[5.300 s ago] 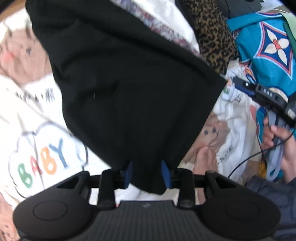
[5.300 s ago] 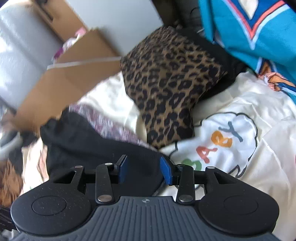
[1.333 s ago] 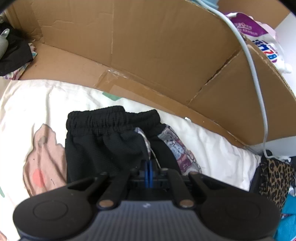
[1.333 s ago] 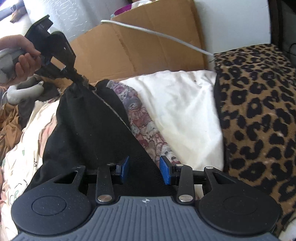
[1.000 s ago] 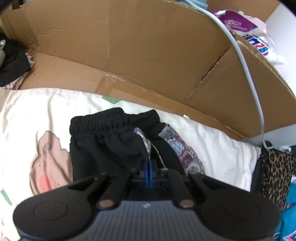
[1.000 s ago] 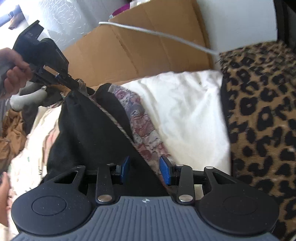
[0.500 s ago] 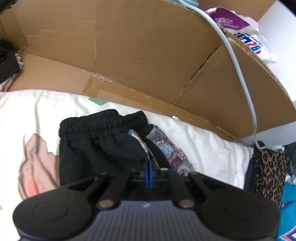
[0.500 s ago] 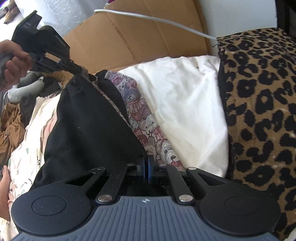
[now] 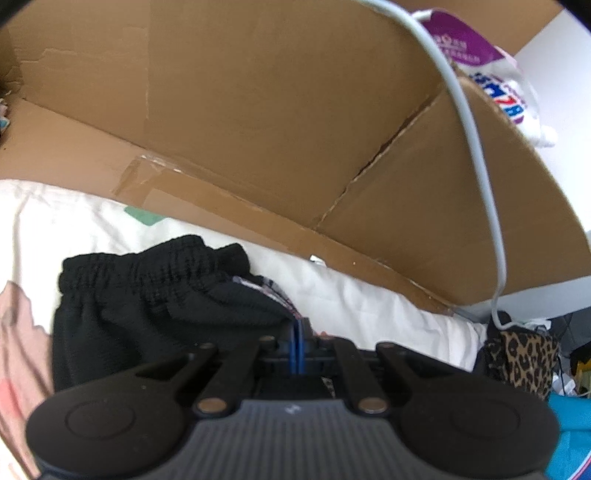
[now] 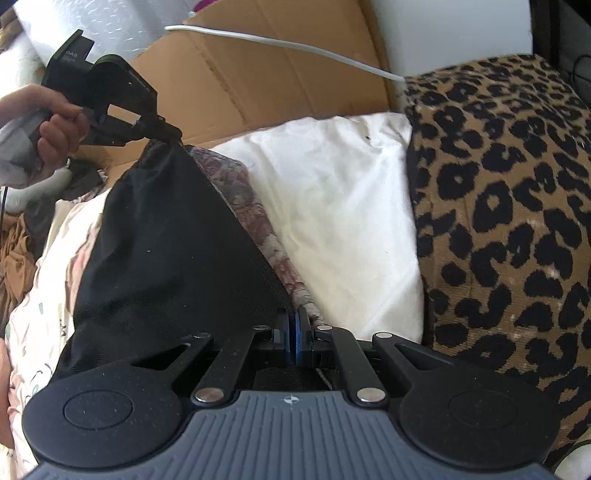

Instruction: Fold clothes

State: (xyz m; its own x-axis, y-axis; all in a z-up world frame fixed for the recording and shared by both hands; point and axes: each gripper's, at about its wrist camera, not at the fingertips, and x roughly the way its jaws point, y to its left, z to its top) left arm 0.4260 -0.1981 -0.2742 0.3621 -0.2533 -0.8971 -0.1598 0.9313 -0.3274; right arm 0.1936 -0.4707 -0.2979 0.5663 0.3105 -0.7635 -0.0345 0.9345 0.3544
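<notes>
Shorts (image 10: pixel 162 251) of soft black knit, light and limp, lay on the cream printed bedding (image 10: pixel 332 206), elastic waistband (image 9: pixel 147 266) toward the cardboard (image 9: pixel 258 110); judged best held at edges and corners. The left gripper (image 10: pixel 168 133) pinched a far corner, lifting it. The right gripper (image 10: pixel 294 341) was pressed together on the near edge, beside the patterned lining (image 10: pixel 258 221).

A large flattened brown cardboard sheet (image 9: pixel 258 122) was propped behind a white printed bedsheet (image 10: pixel 343 206). A grey-white cable (image 9: pixel 476 147) was draped across the cardboard. Right of the cardboard, a white wall (image 10: pixel 450 33) was seen, with a leopard-print corduroy cushion (image 10: pixel 506 221) set below it. Daylight was cast over the sheet.
</notes>
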